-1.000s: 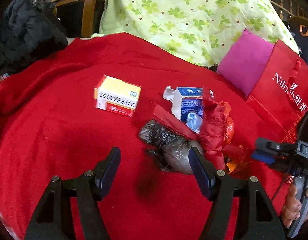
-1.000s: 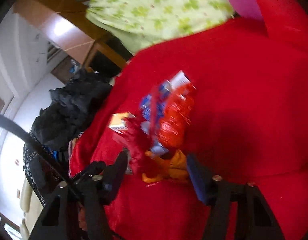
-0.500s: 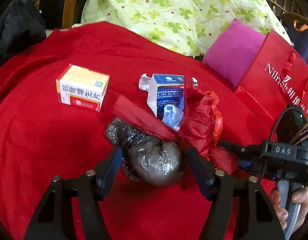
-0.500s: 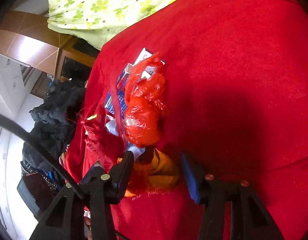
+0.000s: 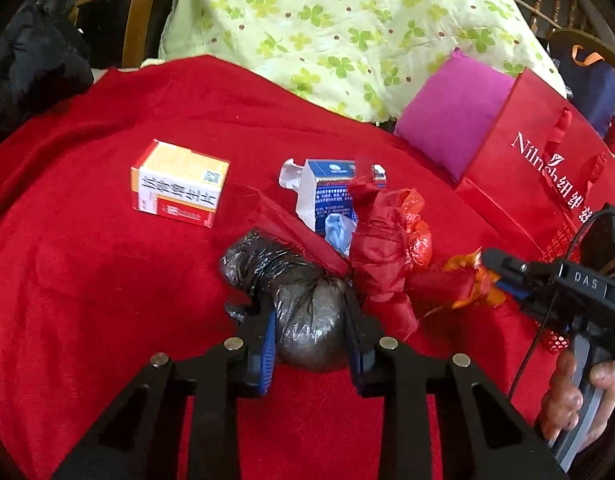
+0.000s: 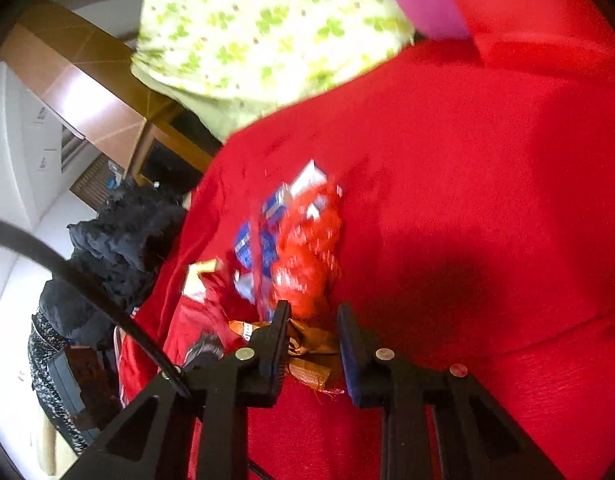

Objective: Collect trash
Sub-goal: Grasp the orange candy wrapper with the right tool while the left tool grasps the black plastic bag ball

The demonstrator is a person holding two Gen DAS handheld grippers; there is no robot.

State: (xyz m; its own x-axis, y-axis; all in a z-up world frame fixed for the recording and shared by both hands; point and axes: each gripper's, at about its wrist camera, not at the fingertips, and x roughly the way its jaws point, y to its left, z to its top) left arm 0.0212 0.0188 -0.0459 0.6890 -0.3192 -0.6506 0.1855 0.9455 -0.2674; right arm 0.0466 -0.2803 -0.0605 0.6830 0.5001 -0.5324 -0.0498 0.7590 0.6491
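Two grabs underway at once, on a red blanket (image 5: 87,280) spread over what looks like a bed or couch.

Far left: yellow-and-white medicine box (image 5: 179,182) lies flat, untouched, well apart from both tools. Likely a later pickup.

Centre: your left gripper (image 5: 309,334) has its jaws pinching the knotted black plastic bag (image 5: 295,300), pads bearing on either side of the rounded bulge. Bag rests on the blanket, not lifted. Gripping the fat end makes sense; the loose tail to the upper left would slip.

Just behind it: opened blue-and-white carton (image 5: 331,196) with a pale blue scrap (image 5: 339,232) poking out, touching the crumpled red plastic bag (image 5: 387,248). All bunched together, so lifting one may drag a neighbour.

Right: your right gripper (image 5: 493,276) comes in from the side with its jaws narrowed around the orange wrapper (image 5: 473,280). In the right wrist view, blurred, the wrapper (image 6: 311,356) sits between the jaws; whether both pads bear on it, I cannot tell.

Far right: red paper gift bag (image 5: 547,176) stands against a magenta cushion (image 5: 455,116), mouth not visible. Probably your drop point, near the right hand (image 5: 563,396), though that is a guess.
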